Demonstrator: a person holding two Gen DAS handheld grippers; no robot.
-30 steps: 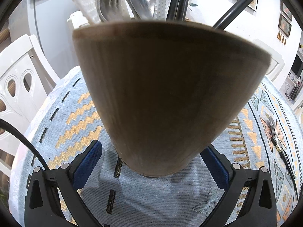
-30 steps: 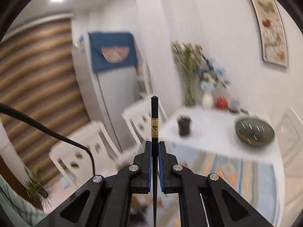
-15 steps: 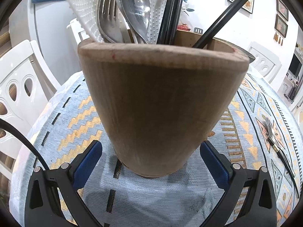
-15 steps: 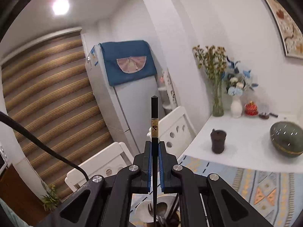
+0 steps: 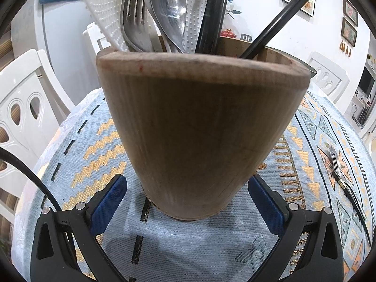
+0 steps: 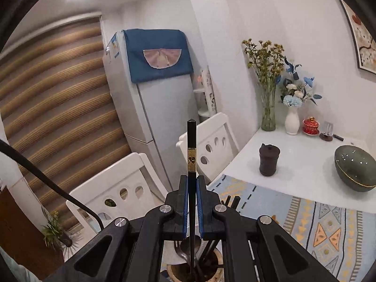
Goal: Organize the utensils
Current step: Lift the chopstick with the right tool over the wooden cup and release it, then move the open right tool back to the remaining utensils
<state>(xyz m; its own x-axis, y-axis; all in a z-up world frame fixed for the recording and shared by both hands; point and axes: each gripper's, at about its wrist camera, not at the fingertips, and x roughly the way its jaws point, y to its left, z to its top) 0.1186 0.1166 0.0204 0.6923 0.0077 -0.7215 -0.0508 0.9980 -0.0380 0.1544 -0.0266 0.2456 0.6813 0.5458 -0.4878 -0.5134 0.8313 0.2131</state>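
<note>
- Left wrist view: a patterned tablecloth (image 5: 98,141) covers the table, with a fork (image 5: 338,164) lying far right.
- On it stands the wooden holder (image 5: 199,129) — between the left gripper (image 5: 188,197) pads, jaws wide, not touching.
- Inside: forks, a spoon (image 5: 169,11), black chopsticks.
- The right gripper (image 6: 192,202) is clamped on one black chopstick (image 6: 191,145), upright — its lower end above the holder's mouth.

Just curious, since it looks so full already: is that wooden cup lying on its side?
No, the wooden cup stands upright on the patterned tablecloth, with a fork and spoon sticking up from it.
</note>
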